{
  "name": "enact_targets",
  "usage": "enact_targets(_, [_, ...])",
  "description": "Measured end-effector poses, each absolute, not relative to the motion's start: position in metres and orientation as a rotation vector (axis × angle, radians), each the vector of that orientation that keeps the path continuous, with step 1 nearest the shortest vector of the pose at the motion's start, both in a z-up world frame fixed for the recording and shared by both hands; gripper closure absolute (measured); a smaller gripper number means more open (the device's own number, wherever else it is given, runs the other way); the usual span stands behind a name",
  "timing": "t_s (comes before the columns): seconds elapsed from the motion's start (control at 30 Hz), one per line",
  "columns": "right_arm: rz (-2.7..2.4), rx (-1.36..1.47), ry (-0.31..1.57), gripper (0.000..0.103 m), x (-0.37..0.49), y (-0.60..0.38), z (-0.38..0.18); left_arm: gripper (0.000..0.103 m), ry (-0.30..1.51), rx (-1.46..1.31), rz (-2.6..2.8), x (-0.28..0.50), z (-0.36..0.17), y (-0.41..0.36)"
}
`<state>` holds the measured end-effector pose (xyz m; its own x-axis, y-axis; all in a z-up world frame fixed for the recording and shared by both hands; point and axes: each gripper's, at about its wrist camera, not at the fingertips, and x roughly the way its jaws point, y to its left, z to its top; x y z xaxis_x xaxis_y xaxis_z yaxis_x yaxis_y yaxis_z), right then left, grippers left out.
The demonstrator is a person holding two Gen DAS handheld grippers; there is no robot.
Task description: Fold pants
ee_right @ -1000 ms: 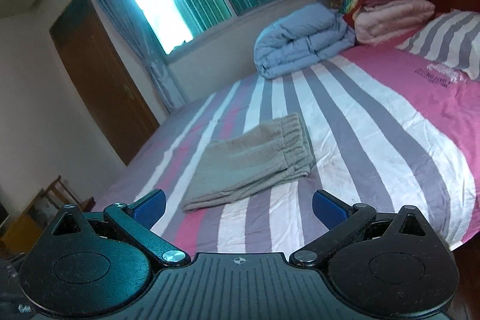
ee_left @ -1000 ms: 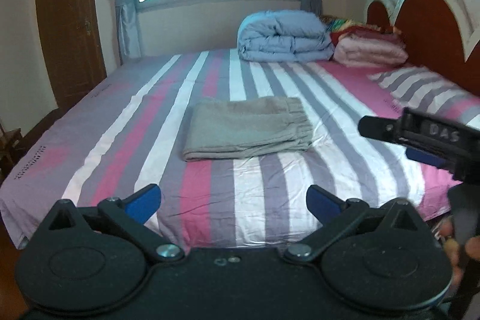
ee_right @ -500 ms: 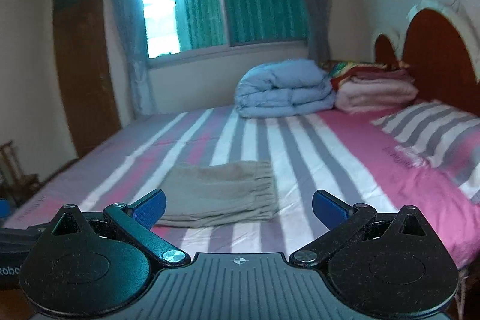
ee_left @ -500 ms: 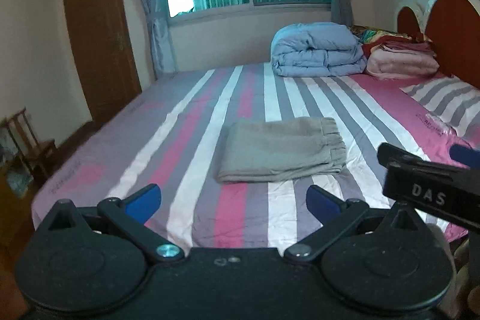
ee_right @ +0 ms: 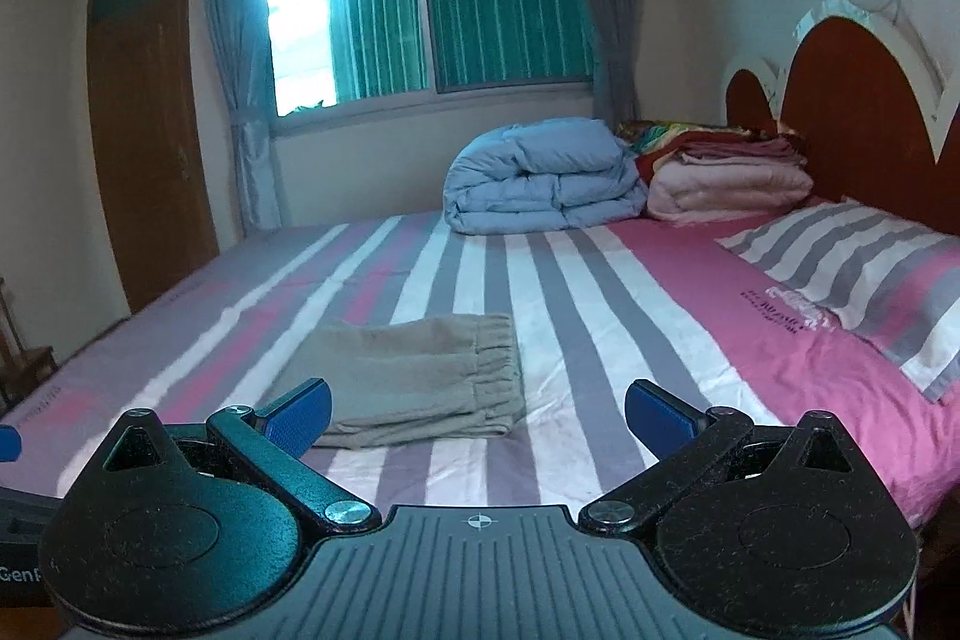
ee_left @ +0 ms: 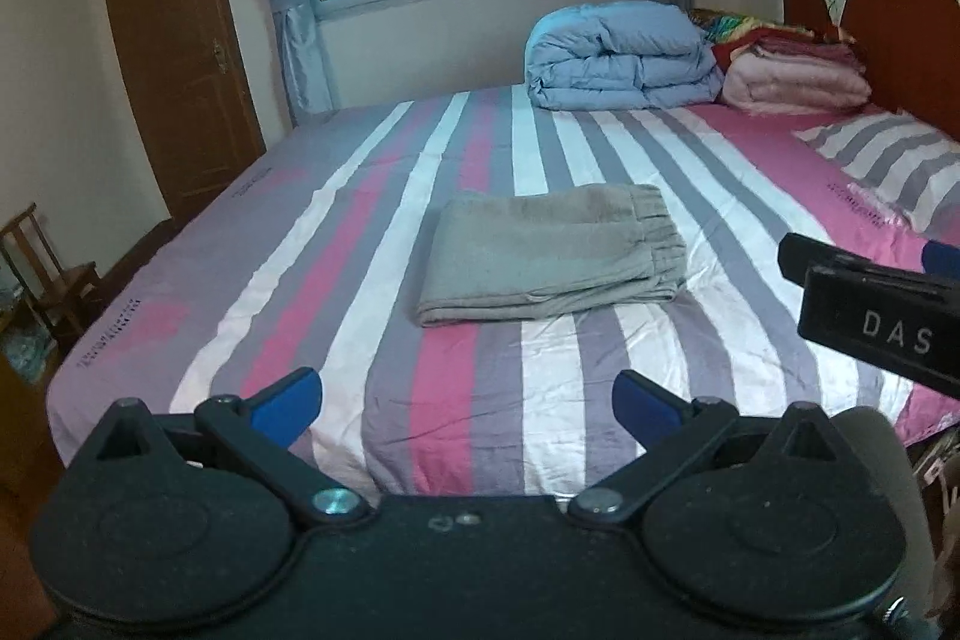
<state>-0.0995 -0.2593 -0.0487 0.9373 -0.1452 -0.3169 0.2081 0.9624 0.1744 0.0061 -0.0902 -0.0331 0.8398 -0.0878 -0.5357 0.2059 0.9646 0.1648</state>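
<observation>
Grey-beige pants [ee_left: 549,253] lie folded into a flat rectangle on the striped bed [ee_left: 336,244], waistband at the right end. In the right wrist view the same pants [ee_right: 414,376] sit just past my left blue finger. My left gripper [ee_left: 467,400] hangs open over the bed's near edge, well short of the pants, nothing between its fingers. My right gripper [ee_right: 477,409] is open too and holds nothing. Its black body enters the left wrist view from the right.
A rolled blue duvet [ee_left: 621,55] and a stack of pink and red blankets [ee_left: 792,79] lie at the far side by the headboard [ee_left: 900,22]. A striped pillow [ee_left: 894,166] is at right. A wooden chair [ee_left: 45,274] and a door [ee_left: 174,40] stand left.
Both grippers have drawn back and swung level, so the bed sits farther off. The right wrist view went from tilted to upright. The pants have not moved.
</observation>
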Motion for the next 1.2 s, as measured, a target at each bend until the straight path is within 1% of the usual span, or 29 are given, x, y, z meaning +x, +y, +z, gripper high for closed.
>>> enact_targets(0.17, [-0.186, 0.177, 0.286, 0.000, -0.104, -0.254, -0.049, 0.006, 0.536, 0.120, -0.171, 0.006, -0.026, -0.072])
enact_targets(0.3, [-0.170, 0.145, 0.277, 0.000, -0.106, -0.247, -0.050, 0.006, 0.528, 0.090, -0.165, 0.007, -0.022, -0.066])
enact_targets(1.2, [-0.142, 0.149, 0.294, 0.000, -0.100, -0.245, -0.056, 0.006, 0.532, 0.093, -0.159, 0.010, -0.023, -0.064])
